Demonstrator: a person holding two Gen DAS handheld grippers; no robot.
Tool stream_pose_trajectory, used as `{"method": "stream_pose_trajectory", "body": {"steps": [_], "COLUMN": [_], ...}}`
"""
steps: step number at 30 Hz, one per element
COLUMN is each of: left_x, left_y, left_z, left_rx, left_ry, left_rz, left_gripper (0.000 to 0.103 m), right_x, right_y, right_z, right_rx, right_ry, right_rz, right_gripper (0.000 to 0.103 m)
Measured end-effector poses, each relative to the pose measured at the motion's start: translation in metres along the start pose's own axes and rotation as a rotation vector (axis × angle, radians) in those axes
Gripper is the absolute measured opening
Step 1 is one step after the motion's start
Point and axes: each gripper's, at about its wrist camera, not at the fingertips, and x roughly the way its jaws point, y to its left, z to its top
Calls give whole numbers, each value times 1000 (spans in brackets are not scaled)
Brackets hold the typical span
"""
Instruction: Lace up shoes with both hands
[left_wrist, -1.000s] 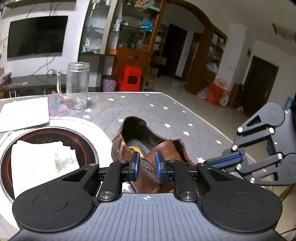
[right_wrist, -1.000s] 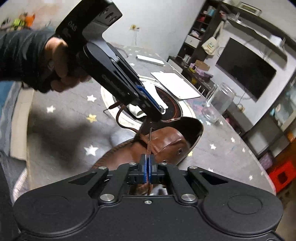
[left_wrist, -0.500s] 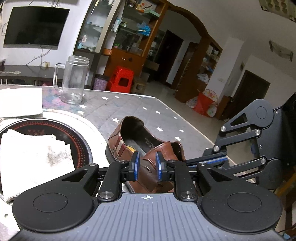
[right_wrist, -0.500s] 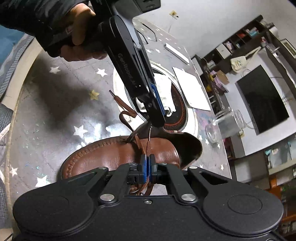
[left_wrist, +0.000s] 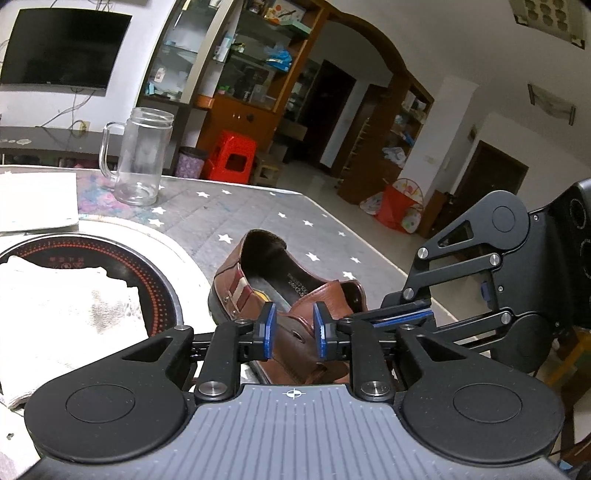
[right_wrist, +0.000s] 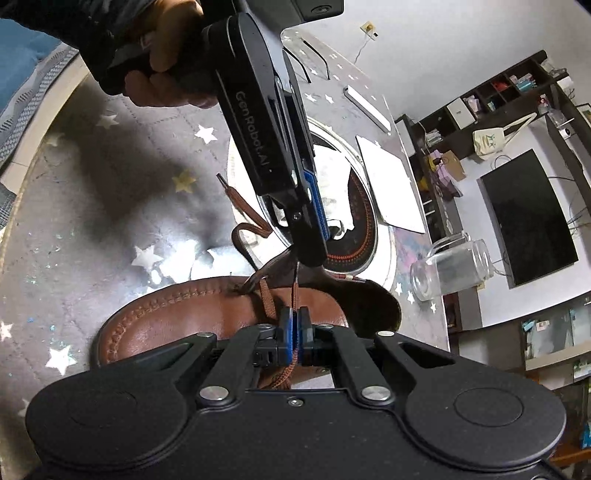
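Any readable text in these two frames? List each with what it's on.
"GenRobot.AI": white letters on the side of the left gripper, right wrist view.
Insole print inside the shoe: digits, too small to read for sure.
Red characters on the cooktop ring: blurred, unreadable.
Boxes on the shelves: too small to read.
Nothing else legible.
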Motion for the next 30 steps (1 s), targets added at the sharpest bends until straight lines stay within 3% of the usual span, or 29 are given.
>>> {"method": "stream_pose_trajectory", "body": {"steps": [8,14,22,30], "left_x": [-5,-16,15,20], "left_y": [4,-10,-45,-45], "left_z": [-1,2,-4,-8], "left_rx": [14,183,510,580], "left_ry": [-15,17,142,157], "left_rz": [-50,-43,27,30], "left_gripper": [28,28,24,10], "right_x": [6,10,8,6], "right_y": [-2,-5,-5,-4], "right_z": [3,3,2,-1], "right_rx": [12,35,43,52], "right_ry": [-32,-55,-65,-64], "right_rz": [-18,-32,-35,-44], "right_gripper": [2,2,2,2]}}
